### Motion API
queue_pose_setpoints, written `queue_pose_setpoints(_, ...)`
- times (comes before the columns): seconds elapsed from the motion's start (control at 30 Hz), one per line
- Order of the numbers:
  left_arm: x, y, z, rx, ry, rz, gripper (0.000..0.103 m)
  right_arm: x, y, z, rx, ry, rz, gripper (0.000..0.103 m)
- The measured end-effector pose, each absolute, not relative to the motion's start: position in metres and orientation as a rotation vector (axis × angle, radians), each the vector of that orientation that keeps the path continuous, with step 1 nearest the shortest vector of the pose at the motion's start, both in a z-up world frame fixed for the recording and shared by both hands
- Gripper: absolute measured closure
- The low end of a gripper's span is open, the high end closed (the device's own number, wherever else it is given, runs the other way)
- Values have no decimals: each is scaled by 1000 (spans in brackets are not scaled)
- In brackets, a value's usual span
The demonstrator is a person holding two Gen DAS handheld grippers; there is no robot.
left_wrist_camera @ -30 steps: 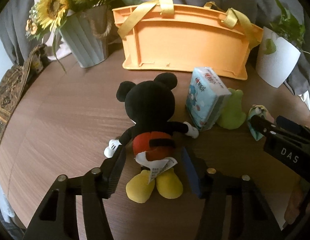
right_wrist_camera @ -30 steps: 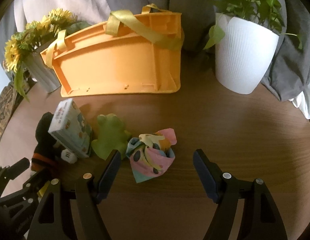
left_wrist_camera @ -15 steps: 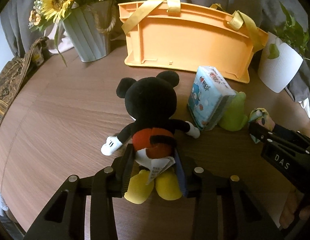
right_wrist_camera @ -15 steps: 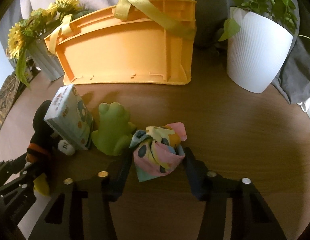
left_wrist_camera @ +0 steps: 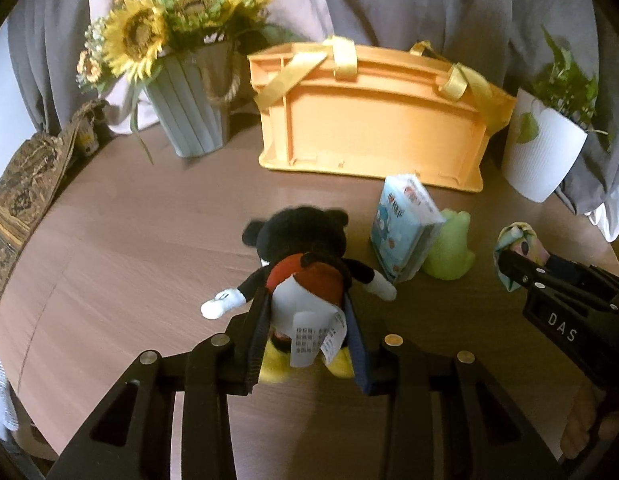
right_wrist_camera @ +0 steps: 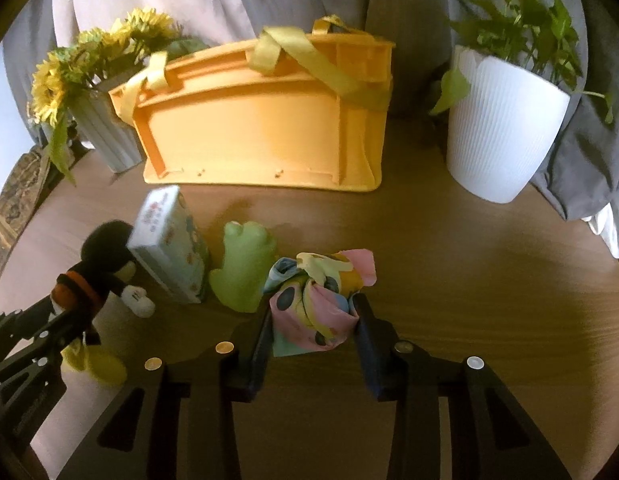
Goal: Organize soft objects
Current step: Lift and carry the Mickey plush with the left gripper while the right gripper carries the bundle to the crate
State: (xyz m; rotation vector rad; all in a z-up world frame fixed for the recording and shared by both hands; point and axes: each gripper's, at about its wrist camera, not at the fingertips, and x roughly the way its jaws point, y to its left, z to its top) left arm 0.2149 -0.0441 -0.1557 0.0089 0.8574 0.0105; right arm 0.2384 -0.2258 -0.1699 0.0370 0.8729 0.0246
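My left gripper (left_wrist_camera: 307, 312) is shut on the Mickey Mouse plush (left_wrist_camera: 305, 256) at its lower body and holds it raised off the table, head tipped away; the plush also shows in the right wrist view (right_wrist_camera: 89, 276). My right gripper (right_wrist_camera: 313, 316) is shut on a pastel cloth bundle (right_wrist_camera: 317, 300), lifted a little; the bundle also shows in the left wrist view (left_wrist_camera: 517, 240). A blue tissue pack (left_wrist_camera: 401, 224) and a green frog toy (left_wrist_camera: 449, 248) stand between them. The orange basket (left_wrist_camera: 373, 120) with yellow handles stands behind.
A sunflower vase (left_wrist_camera: 189, 116) stands at the back left and a white plant pot (left_wrist_camera: 541, 148) at the back right. A patterned bag (left_wrist_camera: 25, 180) lies at the round wooden table's (left_wrist_camera: 129, 240) left edge. Grey curtains hang behind.
Both grippers closed from open, the left on the Mickey plush and the right on the cloth bundle. Both objects have since been lifted, and the plush tipped forward.
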Motion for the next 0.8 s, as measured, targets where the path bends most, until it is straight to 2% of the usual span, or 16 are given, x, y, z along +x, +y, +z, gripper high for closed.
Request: queue_pose_setpoints(0.8, 183, -22, -76, 6, 631, -48, 70, 200, -196, -86, 47, 698, 39, 64)
